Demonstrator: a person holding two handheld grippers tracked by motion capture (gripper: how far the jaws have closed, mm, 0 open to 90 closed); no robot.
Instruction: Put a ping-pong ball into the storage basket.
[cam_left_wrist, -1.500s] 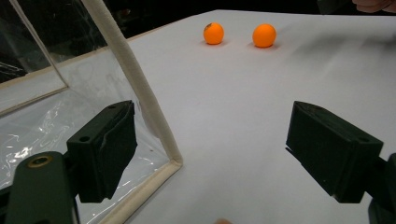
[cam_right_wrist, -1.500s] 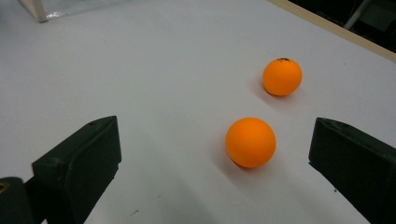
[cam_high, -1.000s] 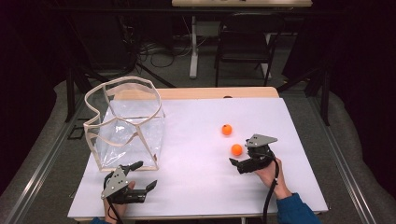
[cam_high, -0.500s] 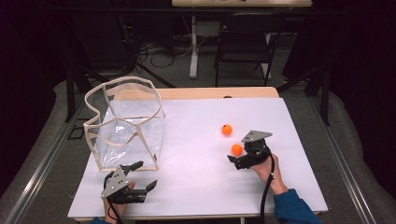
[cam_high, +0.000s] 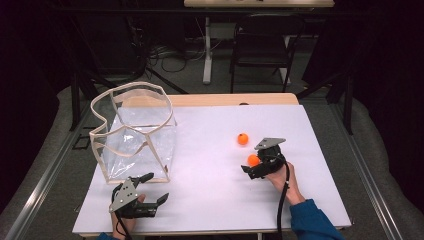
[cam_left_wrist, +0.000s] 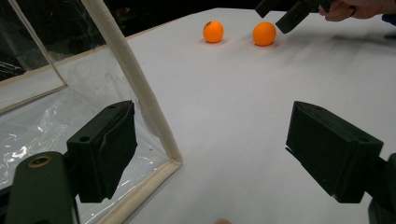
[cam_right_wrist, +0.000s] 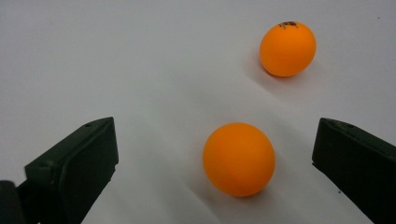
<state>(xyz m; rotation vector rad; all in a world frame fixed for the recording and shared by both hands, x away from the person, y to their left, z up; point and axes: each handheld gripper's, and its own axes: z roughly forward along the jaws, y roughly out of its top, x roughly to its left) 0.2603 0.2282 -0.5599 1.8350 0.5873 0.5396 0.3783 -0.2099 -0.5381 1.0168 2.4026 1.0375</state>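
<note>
Two orange balls on white table (cam_high: 210, 200), both on your right side. Right gripper (cam_right_wrist: 215, 158) jaws wide apart, near ball (cam_right_wrist: 238, 159) sits between them, slightly toward right jaw, touching neither. Far ball (cam_right_wrist: 287, 48) lies beyond right jaw, ahead and apart. Ball round, no axis to fuss over. Left gripper (cam_left_wrist: 210, 158) jaws also apart, holding nothing, just beside clear bag (cam_left_wrist: 56, 116) corner, well away from both balls. Your right hand is nearer; judgement: close straight on near ball.

white table (cam_high: 210, 150) brightly lit from above; surroundings dark. soft short shadows under both orange balls (cam_right_wrist: 239, 158). near jaws slightly blurred.
</note>
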